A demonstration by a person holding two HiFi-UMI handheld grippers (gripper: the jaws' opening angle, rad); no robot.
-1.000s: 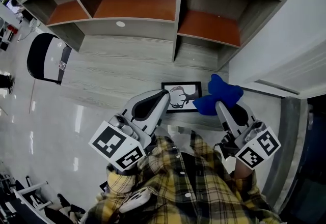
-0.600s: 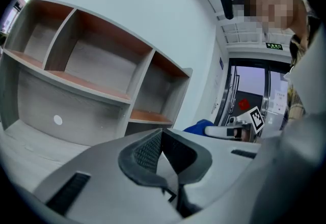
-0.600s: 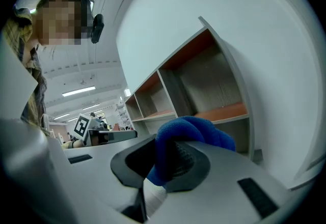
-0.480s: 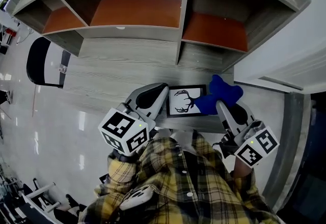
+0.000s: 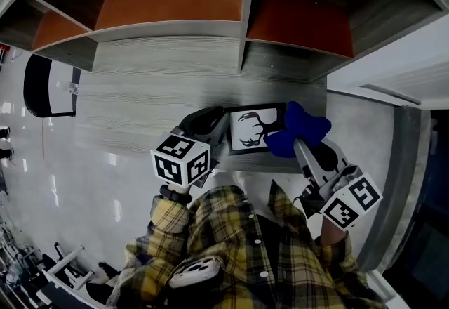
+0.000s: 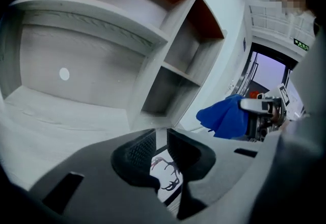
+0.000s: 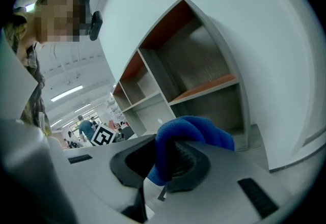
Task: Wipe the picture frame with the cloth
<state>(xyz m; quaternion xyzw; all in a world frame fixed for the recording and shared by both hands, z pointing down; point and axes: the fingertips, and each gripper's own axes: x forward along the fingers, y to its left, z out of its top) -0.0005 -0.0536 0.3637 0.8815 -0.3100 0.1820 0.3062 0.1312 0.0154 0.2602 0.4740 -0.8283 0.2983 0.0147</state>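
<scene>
While the grey wooden desk (image 5: 140,100) fills the head view's middle, the black picture frame with a deer print (image 5: 251,128) is laid flat at lower centre. The left gripper (image 6: 161,139) has just been opened narrowly, with the frame's left edge seen unpressed in the gap. The crumpled blue cloth (image 7: 191,131) is clamped in the right gripper (image 7: 165,156) at the frame's right edge.

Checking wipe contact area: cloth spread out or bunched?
Bunched. The blue cloth is wadded in the shut jaws of the right hand-held gripper, folds bulging above them; none lies flat.
</scene>
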